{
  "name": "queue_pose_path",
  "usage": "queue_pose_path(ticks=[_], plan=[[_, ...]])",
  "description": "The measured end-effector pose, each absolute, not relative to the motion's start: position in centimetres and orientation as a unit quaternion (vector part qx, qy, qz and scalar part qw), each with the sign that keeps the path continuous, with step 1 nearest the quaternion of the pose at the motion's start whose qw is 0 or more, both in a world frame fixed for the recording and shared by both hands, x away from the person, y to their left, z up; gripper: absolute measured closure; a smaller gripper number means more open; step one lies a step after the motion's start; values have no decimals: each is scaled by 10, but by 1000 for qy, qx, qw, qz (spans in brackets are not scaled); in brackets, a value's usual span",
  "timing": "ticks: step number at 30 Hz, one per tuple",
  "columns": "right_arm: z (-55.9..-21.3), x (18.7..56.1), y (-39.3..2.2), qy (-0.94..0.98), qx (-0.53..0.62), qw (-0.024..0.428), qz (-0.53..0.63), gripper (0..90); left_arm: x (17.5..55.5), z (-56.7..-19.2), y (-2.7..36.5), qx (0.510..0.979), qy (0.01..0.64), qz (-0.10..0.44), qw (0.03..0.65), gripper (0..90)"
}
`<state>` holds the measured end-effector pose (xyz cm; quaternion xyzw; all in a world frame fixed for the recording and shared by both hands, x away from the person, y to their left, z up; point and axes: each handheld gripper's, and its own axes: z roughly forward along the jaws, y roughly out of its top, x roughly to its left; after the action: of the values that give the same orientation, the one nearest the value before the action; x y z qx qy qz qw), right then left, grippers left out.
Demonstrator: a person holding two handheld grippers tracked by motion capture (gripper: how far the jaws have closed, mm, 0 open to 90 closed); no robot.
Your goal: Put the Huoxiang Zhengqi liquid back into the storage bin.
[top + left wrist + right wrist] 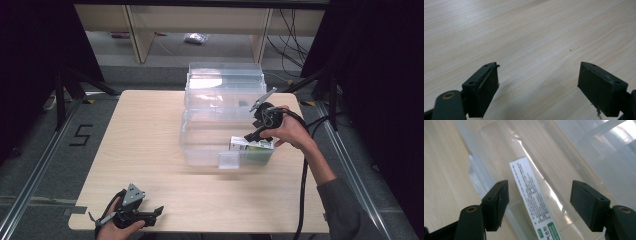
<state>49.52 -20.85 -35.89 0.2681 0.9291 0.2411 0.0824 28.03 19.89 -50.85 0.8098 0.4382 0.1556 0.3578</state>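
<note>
A clear plastic bin with its lid raised behind it stands mid-table. Inside, at its right front corner, lies a white and green printed box. My right gripper hangs over that corner, jaws open. In the right gripper view the box lies on the bin floor between and beyond the spread fingers, untouched. My left gripper rests low near the table's front left edge, held by a hand. In the left gripper view its fingers stand wide apart over bare wood, holding nothing.
The bin's open lid stands upright at the back. A small clear latch tab sticks out from the bin's front wall. A black cable trails from the right gripper down the right side. Black stands flank the table.
</note>
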Motion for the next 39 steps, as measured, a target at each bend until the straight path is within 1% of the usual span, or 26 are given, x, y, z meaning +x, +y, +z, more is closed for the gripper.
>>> queue_pose_path(ticks=[3, 8, 11, 13, 15, 17, 20, 22, 23, 24, 28, 31, 38, 39], plan=[[-358, 490, -209, 923, 282, 79, 251, 319, 280, -508, 200, 813, 435, 156, 354, 162], [-356, 478, -208, 901, 305, 93, 295, 299, 280, -508, 199, 812, 433, 157, 358, 162], [-355, 472, -210, 893, 326, 89, 298, 291, 280, -507, 199, 812, 433, 158, 359, 162], [-356, 470, -211, 892, 313, 96, 311, 290, 280, -507, 199, 811, 434, 158, 358, 162], [-355, 465, -213, 885, 335, 98, 309, 285, 280, -508, 199, 808, 438, 162, 360, 162], [-357, 465, -216, 884, 310, 110, 333, 284, 280, -507, 200, 813, 433, 155, 356, 162], [-356, 458, -218, 878, 324, 103, 336, 279, 280, -508, 198, 807, 439, 162, 360, 162], [-358, 454, -219, 876, 322, 112, 343, 272, 280, -508, 198, 809, 435, 159, 363, 162], [-358, 452, -219, 875, 325, 106, 343, 270, 280, -509, 198, 806, 437, 160, 364, 162], [-360, 451, -219, 871, 320, 117, 354, 266, 280, -508, 198, 805, 440, 157, 365, 162], [-365, 445, -220, 864, 330, 121, 361, 256, 279, -508, 197, 806, 438, 160, 365, 161], [-367, 443, -221, 865, 332, 113, 358, 249, 280, -508, 198, 806, 439, 158, 365, 161], [-371, 432, -221, 857, 340, 118, 369, 246, 280, -507, 198, 809, 435, 157, 363, 162], [-373, 434, -222, 859, 326, 124, 374, 245, 279, -509, 197, 802, 439, 160, 372, 161]])
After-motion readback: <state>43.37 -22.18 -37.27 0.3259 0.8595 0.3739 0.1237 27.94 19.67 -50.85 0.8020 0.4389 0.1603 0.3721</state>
